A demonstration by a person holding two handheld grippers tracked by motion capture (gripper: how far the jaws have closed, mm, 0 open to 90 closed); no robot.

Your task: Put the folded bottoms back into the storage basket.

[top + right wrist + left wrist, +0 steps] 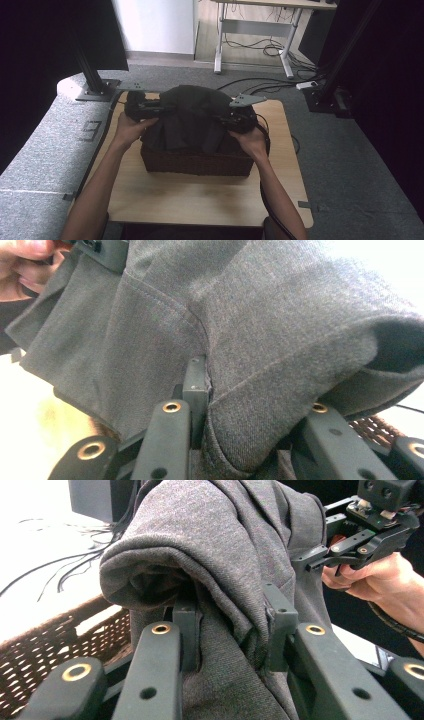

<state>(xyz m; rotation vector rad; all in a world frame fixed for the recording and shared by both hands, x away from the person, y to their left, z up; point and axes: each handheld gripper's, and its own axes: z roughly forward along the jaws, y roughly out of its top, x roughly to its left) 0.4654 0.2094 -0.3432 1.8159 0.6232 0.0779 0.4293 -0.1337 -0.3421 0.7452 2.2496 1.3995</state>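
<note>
A dark grey cloth garment (192,117) is held up over a brown wicker basket (196,162) on the wooden table (200,195). My left gripper (170,107) pinches the garment's left side; in the left gripper view thick folds of garment (225,555) are clamped between both jaws. My right gripper (220,119) holds the right side, and in the right gripper view a seamed fold of garment (240,355) bulges between its jaws. The garment's lower part hangs inside the basket (45,650). The right gripper (312,560) also appears in the left gripper view, gripping cloth.
The basket sits mid-table with bare wood in front of it. Black frame posts (92,75) stand at the table's far corners. Cables (270,47) lie on the floor under a desk behind. Grey carpet surrounds the table.
</note>
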